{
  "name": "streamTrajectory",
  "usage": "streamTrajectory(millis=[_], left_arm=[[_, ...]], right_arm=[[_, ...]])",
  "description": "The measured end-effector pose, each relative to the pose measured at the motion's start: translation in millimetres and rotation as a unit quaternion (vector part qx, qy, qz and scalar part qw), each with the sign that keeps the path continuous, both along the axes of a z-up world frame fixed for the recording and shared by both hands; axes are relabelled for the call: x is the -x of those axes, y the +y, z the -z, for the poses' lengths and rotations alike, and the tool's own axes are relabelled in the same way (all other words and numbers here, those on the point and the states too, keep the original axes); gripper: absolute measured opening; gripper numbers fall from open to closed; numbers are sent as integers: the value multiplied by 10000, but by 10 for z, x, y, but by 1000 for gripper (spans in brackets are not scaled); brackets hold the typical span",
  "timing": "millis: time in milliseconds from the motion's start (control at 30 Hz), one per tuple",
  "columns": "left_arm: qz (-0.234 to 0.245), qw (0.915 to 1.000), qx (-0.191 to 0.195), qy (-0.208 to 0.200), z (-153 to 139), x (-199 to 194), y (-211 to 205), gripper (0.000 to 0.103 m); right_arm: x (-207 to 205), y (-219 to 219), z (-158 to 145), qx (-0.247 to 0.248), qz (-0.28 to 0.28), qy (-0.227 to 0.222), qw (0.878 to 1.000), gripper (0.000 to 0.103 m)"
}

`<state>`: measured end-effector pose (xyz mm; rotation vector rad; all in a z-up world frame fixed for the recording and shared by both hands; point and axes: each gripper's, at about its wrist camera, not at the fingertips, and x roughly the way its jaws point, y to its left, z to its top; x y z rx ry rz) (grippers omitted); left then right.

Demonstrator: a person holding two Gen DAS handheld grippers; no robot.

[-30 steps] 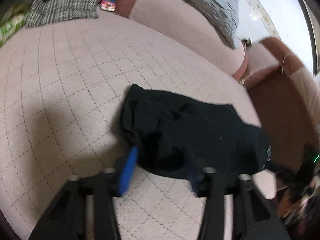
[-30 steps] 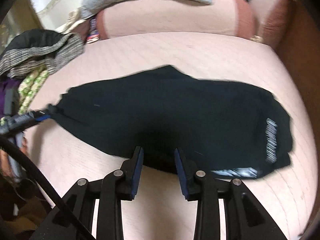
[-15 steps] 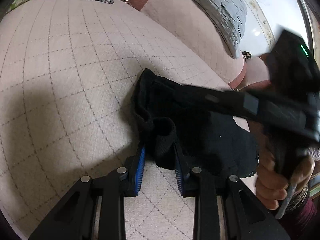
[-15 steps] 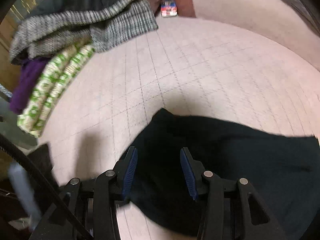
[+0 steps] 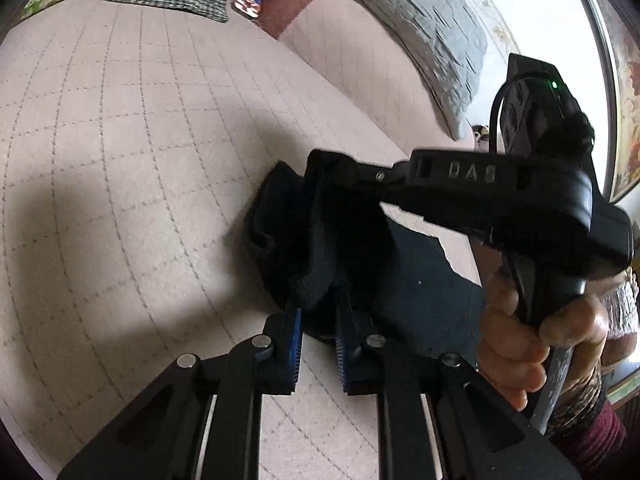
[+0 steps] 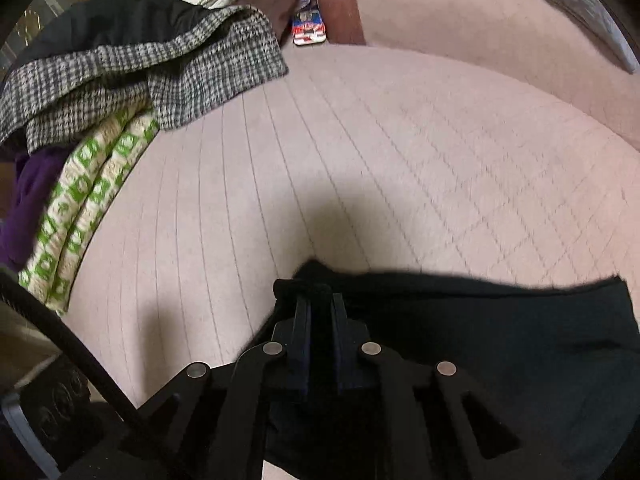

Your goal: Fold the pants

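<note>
left gripper (image 5: 316, 312) clamped on black pants (image 5: 400, 280) | right gripper (image 6: 320, 300) apparently pinching their edge

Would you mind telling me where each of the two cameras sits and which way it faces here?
Left wrist: on the left gripper, looking down along its fingers at the black pants on the quilted sofa seat; the right gripper and right hand cross its right side.
Right wrist: on the right gripper, angled down at a pants edge, clothes pile beyond; no hand shows.
Shared: pants, seat, both grippers shut on fabric.
</note>
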<state>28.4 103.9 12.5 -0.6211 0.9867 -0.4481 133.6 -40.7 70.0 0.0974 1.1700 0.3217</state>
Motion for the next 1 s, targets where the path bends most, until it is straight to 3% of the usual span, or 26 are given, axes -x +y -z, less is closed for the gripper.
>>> streamTrajectory(millis=[133,233,367,467,567,667,800,933,1000], left_arm=[[-178,9990,240,333,147,-19,102,14],[-230,9991,158,314,131,6,109,14],[-259,9995,-153,59,35,115,2,14],[-302,9983,-446,-238,-41,211,-38,14],[-444,9931,-851,-672,-189,306,-68,14],[-480,9882,-983,-1075,-319,391,-106,14],[-25,9806,-1188,-1561,-425,356,-344,38],[446,9826,-1263,-1285,-229,141,-590,39],[589,9836,-1355,-1032,-85,71,-664,39]], right_arm=[[-229,153,173,267,-30,160,9995,9],[-288,180,332,267,40,226,9994,14],[-295,-94,211,-461,428,194,9978,23],[-253,-437,-17,-535,679,-103,9962,25],[-196,-1084,-204,-321,1175,-333,9920,28],[-92,-1868,-268,289,1815,-410,9821,28],[60,-2510,-158,490,2060,-115,9773,30],[-8,-2564,107,582,1841,196,9810,29],[-151,-2551,271,1122,1806,243,9768,43]])
